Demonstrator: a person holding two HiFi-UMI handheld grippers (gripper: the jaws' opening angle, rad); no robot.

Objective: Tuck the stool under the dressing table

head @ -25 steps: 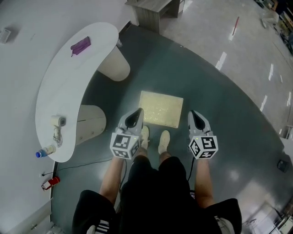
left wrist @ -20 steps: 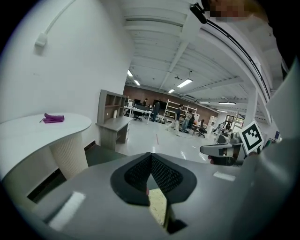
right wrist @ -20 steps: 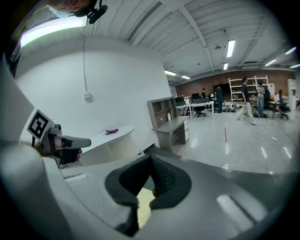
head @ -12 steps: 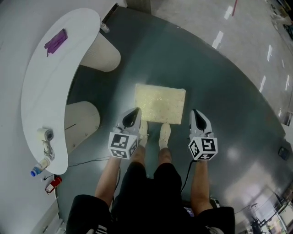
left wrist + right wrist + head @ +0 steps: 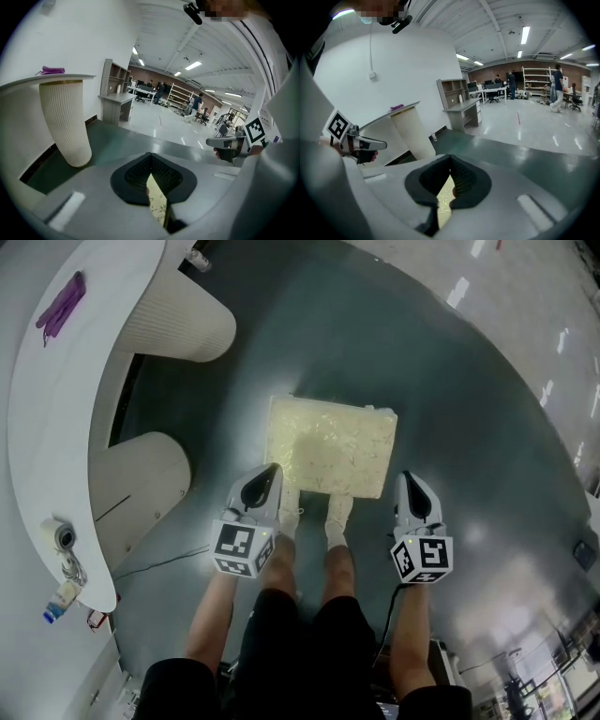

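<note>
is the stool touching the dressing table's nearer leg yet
Apart. The head view shows a strip of bare floor between the stool and the dressing table's nearer leg.

**Q:** How are the grippers held?

**A:** Side by side and well apart, each on a bare forearm (image 5: pixel 212 615). The left gripper (image 5: pixel 270 472) and right gripper (image 5: pixel 411 480) both point forward and slope downward. A marker cube (image 5: pixel 242 549) sits behind each pair of jaws.

**Q:** And the jaws?

**A:** Both pairs are closed, tips meeting. The person's feet (image 5: pixel 336 519), in pale shoes, stand between the two pairs of jaws.
</note>
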